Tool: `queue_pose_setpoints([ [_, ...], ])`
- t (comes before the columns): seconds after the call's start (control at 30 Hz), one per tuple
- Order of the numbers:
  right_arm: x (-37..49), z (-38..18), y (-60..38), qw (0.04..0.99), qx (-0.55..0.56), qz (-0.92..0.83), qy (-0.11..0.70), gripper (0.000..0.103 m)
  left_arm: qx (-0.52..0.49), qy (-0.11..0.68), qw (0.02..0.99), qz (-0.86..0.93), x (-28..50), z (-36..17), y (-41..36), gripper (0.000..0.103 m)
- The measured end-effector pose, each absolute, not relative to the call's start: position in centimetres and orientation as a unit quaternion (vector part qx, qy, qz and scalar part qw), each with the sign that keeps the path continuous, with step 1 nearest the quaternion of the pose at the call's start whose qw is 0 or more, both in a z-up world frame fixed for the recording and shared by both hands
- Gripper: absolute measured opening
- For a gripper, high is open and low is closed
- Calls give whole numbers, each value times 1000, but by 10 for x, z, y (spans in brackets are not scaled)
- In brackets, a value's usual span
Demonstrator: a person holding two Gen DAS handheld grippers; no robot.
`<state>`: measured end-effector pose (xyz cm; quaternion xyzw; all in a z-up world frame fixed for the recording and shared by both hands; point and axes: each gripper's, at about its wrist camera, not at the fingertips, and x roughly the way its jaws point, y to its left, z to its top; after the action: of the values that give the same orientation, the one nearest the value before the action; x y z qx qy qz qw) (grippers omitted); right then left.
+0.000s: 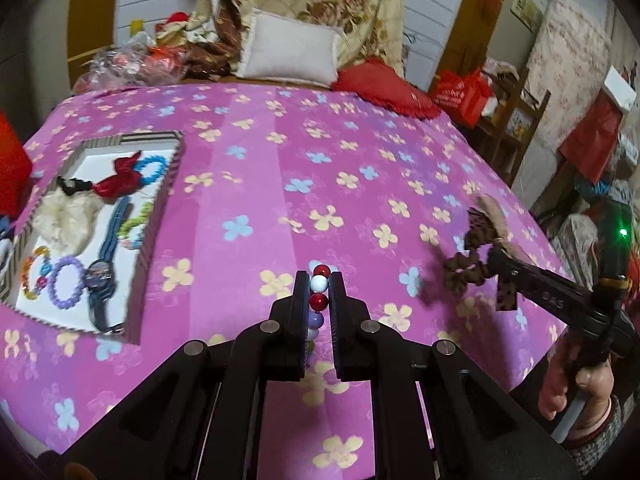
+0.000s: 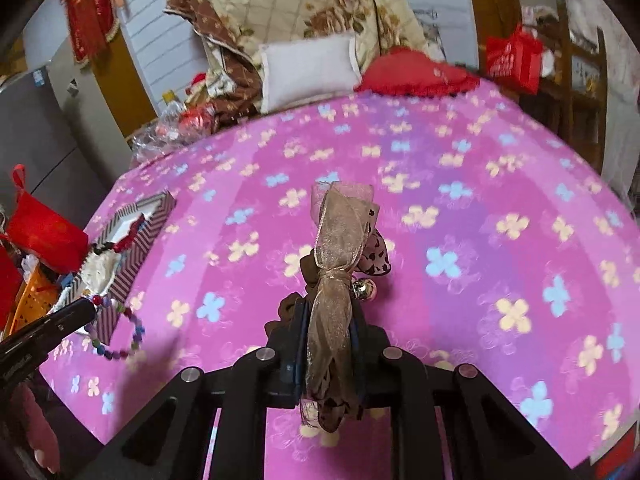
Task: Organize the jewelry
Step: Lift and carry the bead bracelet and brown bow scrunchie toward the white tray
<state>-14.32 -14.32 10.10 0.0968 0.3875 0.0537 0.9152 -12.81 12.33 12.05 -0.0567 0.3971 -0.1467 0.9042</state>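
left claw (image 1: 319,284): I have it clenched on a beaded bracelet (image 1: 320,294); red, white and lilac beads sit pinched between the pads, and in the right wrist view the rest of the loop hangs free below the tips, off the bed.
right claw (image 2: 332,312): clamped on a brown scrunchie with a sheer ribbon bow (image 2: 340,240) and a small bell; the fabric fills the gap between the jaws and is carried clear of the bedspread.
bed (image 1: 360,160): pink flowered spread; I see no loose jewelry lying on it in either view.
tray (image 1: 176,152): striped-rimmed box near the bed's left edge, white inside.
tray contents: watch (image 1: 105,268), purple bracelet (image 1: 69,284), blue ring bracelet, green and multicolour bead strands, red bow, white fluffy scrunchie.
progress: I judge the sorting nearly done; most pieces are in the tray.
remaining: the two held pieces still need carrying left to the tray and releasing.
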Motion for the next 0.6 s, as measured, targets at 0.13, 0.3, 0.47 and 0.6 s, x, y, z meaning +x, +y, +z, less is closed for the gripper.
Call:
queue_pose_setpoints([
  [0.13,-162,123,-136,925,87,57,365,18,-66,383,911,-139,-142,132,136,8],
  [0.3,-178,139,-127,932,73,62,349,18,-74,368,918,-131,-155,143,148,8],
  [0.47,-185,146,-121,935,67,66,343,18,-77,359,922,-127,-164,146,156,8],
  [0.6,-185,145,-113,933,59,68,349,18,-79,354,924,-123,-166,144,163,8],
])
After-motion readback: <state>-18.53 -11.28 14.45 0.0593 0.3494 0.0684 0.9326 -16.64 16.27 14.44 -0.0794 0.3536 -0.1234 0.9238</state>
